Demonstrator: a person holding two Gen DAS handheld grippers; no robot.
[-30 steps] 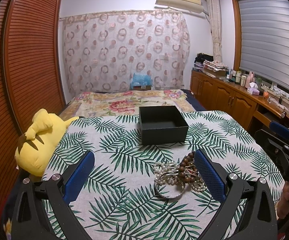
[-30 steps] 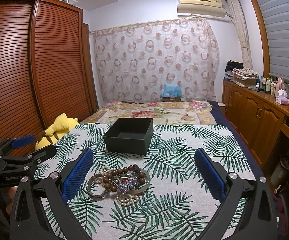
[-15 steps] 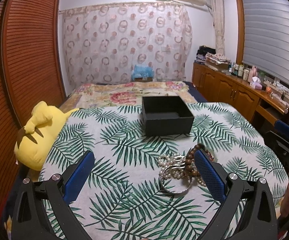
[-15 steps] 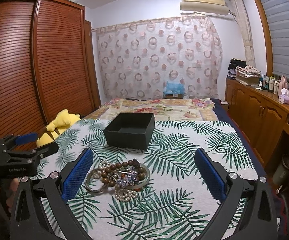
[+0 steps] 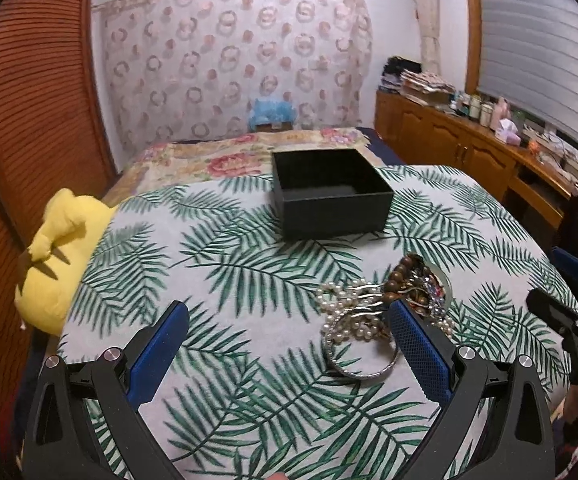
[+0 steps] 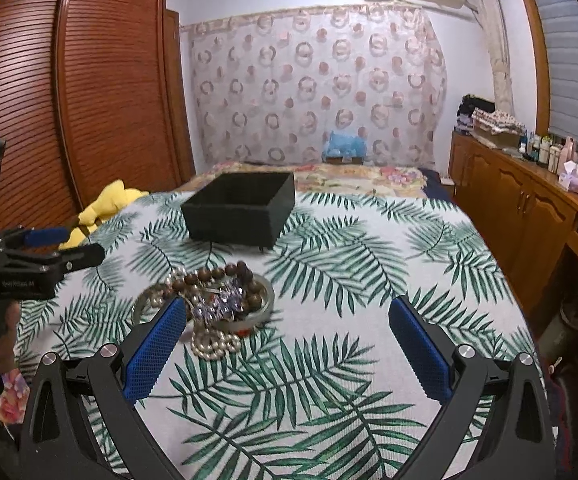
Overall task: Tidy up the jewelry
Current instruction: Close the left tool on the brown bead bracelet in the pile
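A tangled pile of jewelry [image 5: 381,312] lies on the palm-leaf tablecloth [image 5: 217,272]: pearl strands, a brown wooden bead bracelet and silver bangles. It also shows in the right wrist view [image 6: 213,304]. An open black box [image 5: 329,196] stands behind the pile, and shows in the right wrist view [image 6: 241,208]. My left gripper [image 5: 289,344] is open and empty, its right finger just in front of the pile. My right gripper [image 6: 285,344] is open and empty, its left finger just in front of the pile.
A yellow plush toy [image 5: 57,256] lies at the table's left edge. A bed with a floral cover [image 5: 225,156] is behind the table. A wooden cabinet with bottles [image 6: 529,200] runs along the right wall. A slatted wardrobe [image 6: 89,100] stands on the left.
Both grippers have moved forward and lower toward the jewelry pile, which now sits closer to the fingers. Both stay open. The pile and box have not moved.
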